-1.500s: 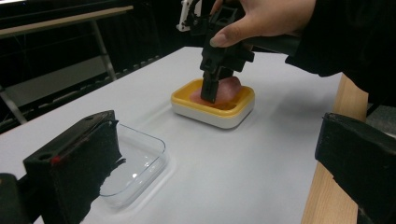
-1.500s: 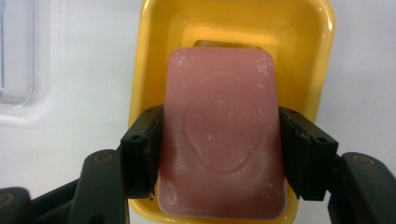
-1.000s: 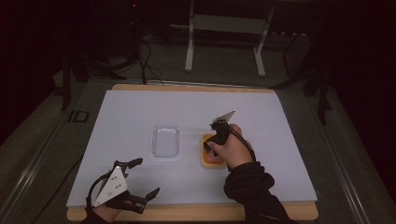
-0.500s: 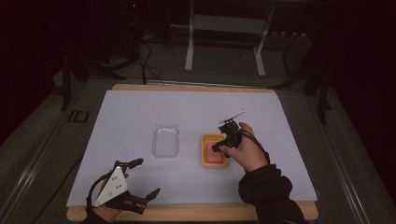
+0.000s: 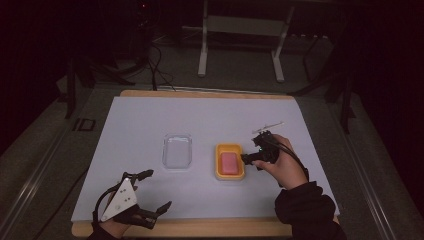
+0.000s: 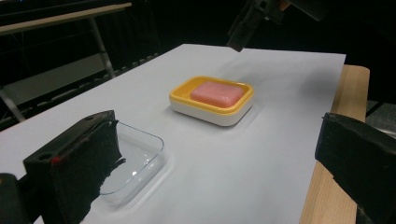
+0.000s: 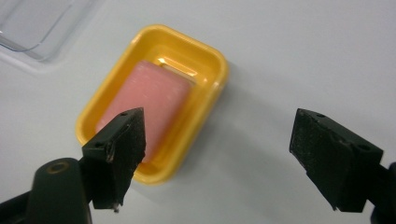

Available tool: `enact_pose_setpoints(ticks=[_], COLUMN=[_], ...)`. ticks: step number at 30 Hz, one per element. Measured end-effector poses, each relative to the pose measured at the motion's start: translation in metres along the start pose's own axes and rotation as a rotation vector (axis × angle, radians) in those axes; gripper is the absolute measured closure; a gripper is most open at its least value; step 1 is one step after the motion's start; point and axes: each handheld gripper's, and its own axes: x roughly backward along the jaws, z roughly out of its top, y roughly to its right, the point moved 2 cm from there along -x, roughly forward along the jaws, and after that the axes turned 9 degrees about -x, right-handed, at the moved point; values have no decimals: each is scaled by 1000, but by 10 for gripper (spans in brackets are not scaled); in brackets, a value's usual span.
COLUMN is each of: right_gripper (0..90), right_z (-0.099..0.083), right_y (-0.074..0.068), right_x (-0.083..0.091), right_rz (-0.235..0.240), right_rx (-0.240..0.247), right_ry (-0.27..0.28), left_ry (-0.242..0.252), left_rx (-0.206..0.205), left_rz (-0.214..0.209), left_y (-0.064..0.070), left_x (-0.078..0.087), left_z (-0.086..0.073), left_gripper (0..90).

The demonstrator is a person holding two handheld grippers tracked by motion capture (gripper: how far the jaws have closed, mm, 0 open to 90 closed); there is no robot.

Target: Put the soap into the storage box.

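A pink soap bar (image 5: 230, 163) lies in a yellow soap dish (image 5: 219, 150) at the middle of the white sheet. My right gripper (image 5: 253, 148) hovers just right of the dish, open and holding nothing. In the right gripper view its jaws stand wide apart above the dish (image 7: 212, 109) and the soap (image 7: 149, 100), and the right gripper (image 7: 224, 140) is centred just off the dish's edge. A clear plastic lid (image 5: 177, 151) lies left of the dish. My left gripper (image 5: 159, 189) rests open near the front left edge, facing the lid (image 6: 140, 158) and the dish (image 6: 210, 114).
A white sheet (image 5: 210, 120) covers the wooden table (image 5: 200, 93), whose bare wood shows along the front and back edges. Beyond the table stand a metal frame's legs (image 5: 202, 50) and some cables on a dark floor.
My right gripper has drawn back to the right, from over the soap dish to beside it. The soap stays in the dish. The left gripper has not moved.
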Motion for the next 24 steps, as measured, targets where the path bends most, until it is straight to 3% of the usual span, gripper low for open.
enact_pose_setpoints(ticks=[13, 21, 24], right_gripper=[187, 183, 184], right_z=[-35, -53, -60], right_y=[29, 42, 45], right_x=[7, 7, 6], right_rz=[-19, -45, -63], right_rx=[-33, -20, -24], right_ry=[58, 115, 98], left_ry=[-6, -9, -8], left_rx=[-2, -3, -5], left_rz=[-2, -4, -6], left_y=[0, 1, 1], left_x=[0, -1, -2], left_z=[0, 0, 0], left_gripper=[6, 6, 6])
